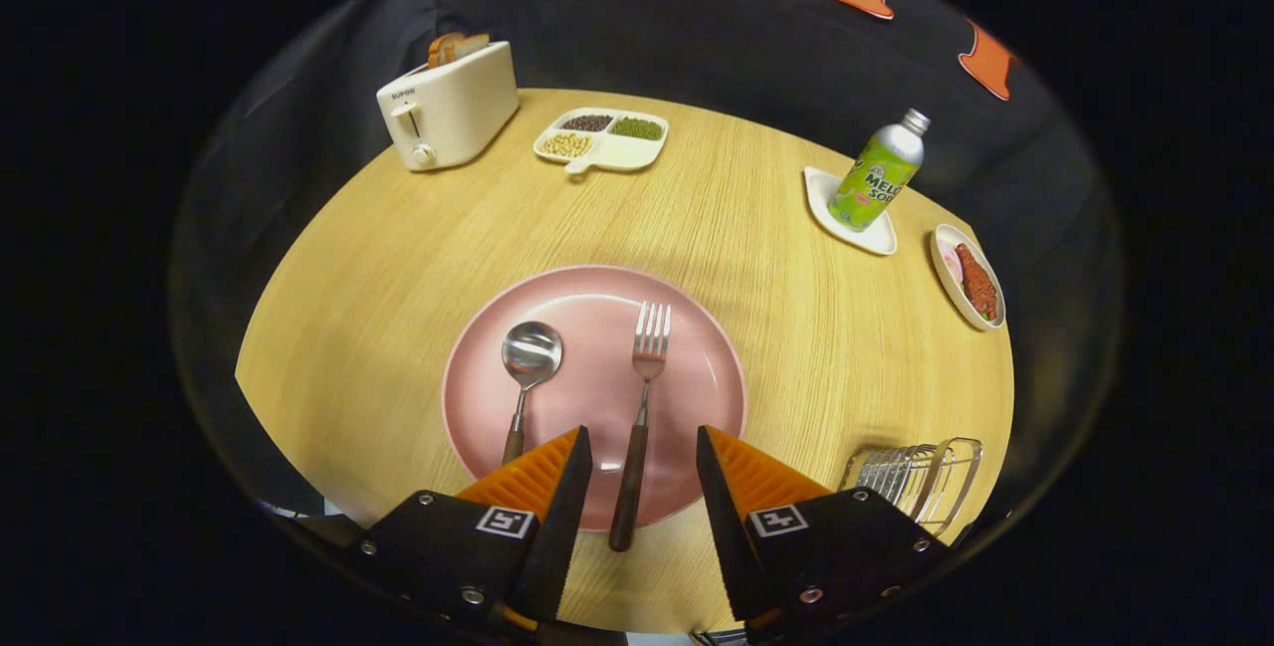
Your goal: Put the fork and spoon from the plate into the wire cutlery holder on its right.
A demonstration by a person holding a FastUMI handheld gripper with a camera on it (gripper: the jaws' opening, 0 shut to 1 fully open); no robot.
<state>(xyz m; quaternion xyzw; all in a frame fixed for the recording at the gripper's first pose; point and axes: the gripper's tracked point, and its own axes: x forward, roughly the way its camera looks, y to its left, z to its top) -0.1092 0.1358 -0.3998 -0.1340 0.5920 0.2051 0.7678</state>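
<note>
While the gripper (pixel 644 447) hangs above the near edge of the wooden bench (pixel 348 327), its two fingers (pixel 567 487) stand wide apart and hold nothing. Between them runs the dark handle of the fork (pixel 642 397), which lies on the pink plate (pixel 597 308) with its tines pointing away, its handle end reaching past the plate's near rim onto the bench. No finger touches it. On the plate beside the fork lies the spoon (pixel 526 372), bowl up and away, its handle slanting down until it passes behind the tip of the left-hand finger. Fork and spoon are apart, roughly parallel.

Just beyond the right-hand finger, off the plate, stands the wire cutlery holder (pixel 921 477), partly hidden by the gripper's body.

Well beyond the plate, at the far side of the bench, sit a cream toaster (pixel 448 108) with bread in its slot, a divided dish (pixel 602 138) of beans and grains, a green bottle (pixel 881 173) upright on a small white tray (pixel 846 223), and an oval dish (pixel 967 278) with reddish food.
</note>
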